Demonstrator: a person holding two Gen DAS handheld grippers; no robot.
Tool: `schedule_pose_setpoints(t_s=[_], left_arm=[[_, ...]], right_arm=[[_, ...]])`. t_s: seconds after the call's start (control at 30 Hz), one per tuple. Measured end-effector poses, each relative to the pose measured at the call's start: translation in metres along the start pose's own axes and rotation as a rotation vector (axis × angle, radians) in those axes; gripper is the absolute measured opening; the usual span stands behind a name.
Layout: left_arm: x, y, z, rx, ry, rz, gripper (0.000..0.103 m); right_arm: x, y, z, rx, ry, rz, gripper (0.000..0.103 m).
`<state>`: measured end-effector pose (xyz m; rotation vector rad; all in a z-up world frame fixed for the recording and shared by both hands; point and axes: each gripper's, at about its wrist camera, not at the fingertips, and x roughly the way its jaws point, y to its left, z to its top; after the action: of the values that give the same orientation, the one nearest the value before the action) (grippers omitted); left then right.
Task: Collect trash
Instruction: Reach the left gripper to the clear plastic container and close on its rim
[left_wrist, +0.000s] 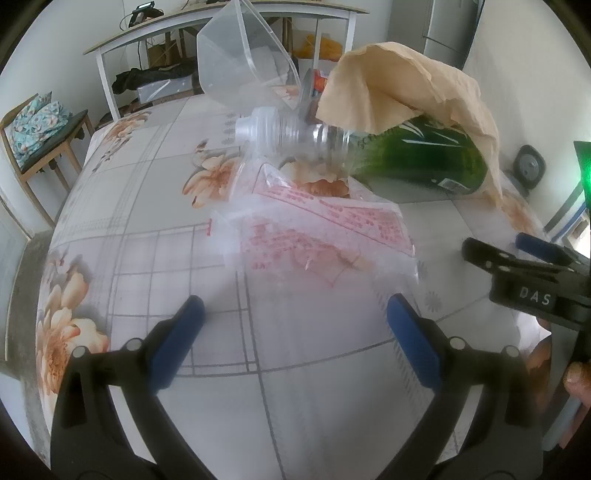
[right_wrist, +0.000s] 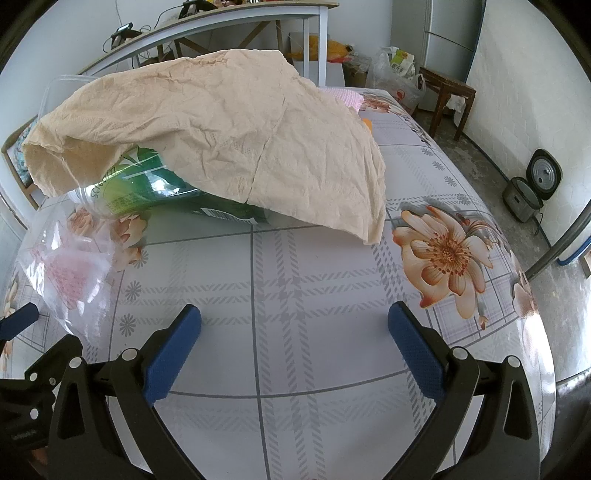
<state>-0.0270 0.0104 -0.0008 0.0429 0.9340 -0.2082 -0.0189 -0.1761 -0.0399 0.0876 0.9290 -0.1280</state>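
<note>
A green-labelled plastic bottle (left_wrist: 417, 158) lies on its side on the flowered tablecloth (left_wrist: 147, 229), its clear capped neck pointing left. A crumpled beige paper napkin (left_wrist: 406, 92) drapes over it; the napkin (right_wrist: 229, 136) and bottle (right_wrist: 155, 188) also show in the right wrist view. A clear plastic bag with red print (left_wrist: 314, 236) lies in front of the bottle, also in the right wrist view (right_wrist: 70, 273). My left gripper (left_wrist: 295, 325) is open and empty just short of the bag. My right gripper (right_wrist: 295, 332) is open and empty, facing the napkin; it shows at right in the left wrist view (left_wrist: 517, 254).
A clear plastic tub (left_wrist: 243, 62) stands tilted behind the bottle. A white-framed table (left_wrist: 221, 26) and a wooden chair with cushions (left_wrist: 37, 129) stand beyond the table. A stool (right_wrist: 447, 99), shopping bags (right_wrist: 399, 77) and a rice cooker (right_wrist: 532, 188) are at right.
</note>
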Motion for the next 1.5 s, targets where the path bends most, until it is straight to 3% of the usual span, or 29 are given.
schedule_pose_setpoints(t_s=[0.37,0.63,0.87,1.1,1.5], left_arm=[[-0.003,-0.010,-0.007,0.034,0.009,0.053,0.095],[-0.043,0.008,-0.012,0.049,-0.053,0.097,0.095],[-0.074,0.024,0.027,-0.013,-0.150,0.094,0.095],[-0.076,0.019,0.072,-0.017,-0.214,0.111,0.095],[-0.044,0.025,0.137,-0.104,-0.193,0.067,0.095]], right_arm=[[0.000,0.000,0.000,0.000,0.001,0.001,0.098],[-0.001,0.001,-0.001,0.000,0.000,0.001,0.098],[-0.001,0.001,-0.001,0.001,0.000,0.001,0.098],[-0.001,0.002,-0.001,0.001,0.000,0.001,0.098],[-0.001,0.001,-0.001,0.001,0.000,0.001,0.098]])
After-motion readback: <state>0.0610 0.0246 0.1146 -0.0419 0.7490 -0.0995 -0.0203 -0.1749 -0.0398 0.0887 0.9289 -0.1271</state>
